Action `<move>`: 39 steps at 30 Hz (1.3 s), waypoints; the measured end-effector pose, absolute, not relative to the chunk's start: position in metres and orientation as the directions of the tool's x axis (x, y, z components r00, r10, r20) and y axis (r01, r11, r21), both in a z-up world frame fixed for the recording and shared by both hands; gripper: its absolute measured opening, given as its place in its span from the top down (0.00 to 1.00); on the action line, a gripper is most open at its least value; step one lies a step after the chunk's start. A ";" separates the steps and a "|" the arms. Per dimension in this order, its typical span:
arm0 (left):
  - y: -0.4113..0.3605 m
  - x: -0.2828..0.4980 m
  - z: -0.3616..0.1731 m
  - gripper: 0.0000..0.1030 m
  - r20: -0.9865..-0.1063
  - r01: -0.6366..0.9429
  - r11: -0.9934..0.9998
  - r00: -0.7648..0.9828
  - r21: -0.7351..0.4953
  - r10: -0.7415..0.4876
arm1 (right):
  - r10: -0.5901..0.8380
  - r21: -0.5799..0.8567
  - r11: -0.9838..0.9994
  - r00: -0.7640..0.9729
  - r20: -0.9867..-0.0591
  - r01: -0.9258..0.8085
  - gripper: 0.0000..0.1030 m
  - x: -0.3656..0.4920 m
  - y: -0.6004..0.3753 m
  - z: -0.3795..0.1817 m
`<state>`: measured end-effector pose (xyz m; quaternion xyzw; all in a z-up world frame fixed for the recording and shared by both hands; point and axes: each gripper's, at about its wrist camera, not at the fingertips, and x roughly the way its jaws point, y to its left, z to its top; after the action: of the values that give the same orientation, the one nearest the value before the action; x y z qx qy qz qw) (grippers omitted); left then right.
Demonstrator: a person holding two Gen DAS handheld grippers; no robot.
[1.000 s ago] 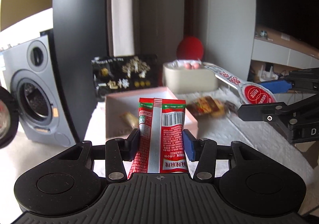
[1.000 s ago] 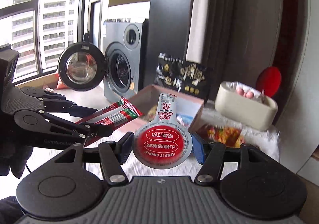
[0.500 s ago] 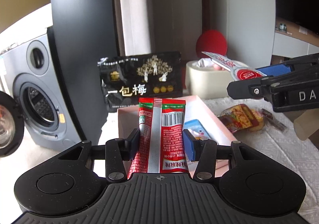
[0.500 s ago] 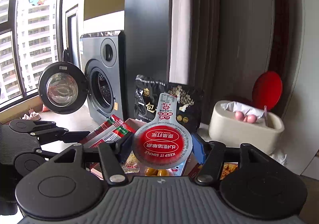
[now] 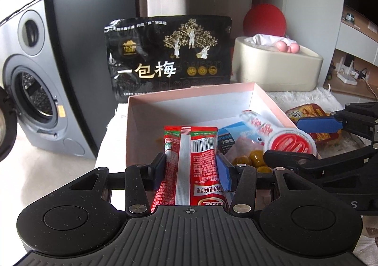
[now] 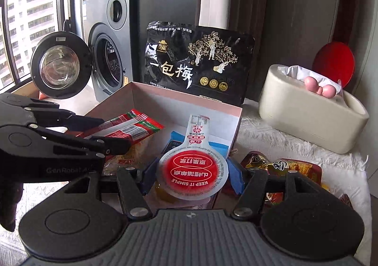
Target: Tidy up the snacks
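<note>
A pink open box (image 5: 189, 93) (image 6: 189, 98) sits on a white cloth and holds several snacks. My left gripper (image 5: 192, 166) (image 6: 115, 133) is shut on a red sachet packet (image 5: 191, 147) (image 6: 132, 126), which hangs over the box's near left part. My right gripper (image 6: 192, 171) (image 5: 281, 139) hovers over the box's near right corner with a round red-lidded jelly cup (image 6: 193, 169) (image 5: 290, 145) between its fingers. Its jaws are opening, and the blue pads look just clear of the cup's rim. The cup is blurred in the left wrist view.
A blue packet (image 5: 226, 140) and yellow sweets (image 5: 257, 159) lie in the box. A black plum bag (image 5: 167, 58) stands behind it, with a cream tissue box (image 5: 276, 69) to the right. Orange snack packs (image 6: 295, 166) lie on the cloth. A washing machine (image 5: 30, 91) stands at left.
Both grippers have moved forward and down to hang over the pink box. The right gripper's pads have spread slightly around the jelly cup. The left still holds the red packet.
</note>
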<state>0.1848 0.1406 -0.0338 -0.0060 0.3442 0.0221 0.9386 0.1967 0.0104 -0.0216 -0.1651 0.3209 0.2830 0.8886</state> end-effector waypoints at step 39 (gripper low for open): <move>0.146 0.198 -0.028 0.49 -0.674 -0.127 0.990 0.737 -0.066 0.050 | 0.247 -0.079 0.917 0.714 -0.655 -0.390 0.21 0.172 -0.142 -0.028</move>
<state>0.1977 0.1456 -0.0281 -0.0537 0.3597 0.0477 0.9303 0.1717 -0.1419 -0.0280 -0.1063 0.3362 0.1734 0.9196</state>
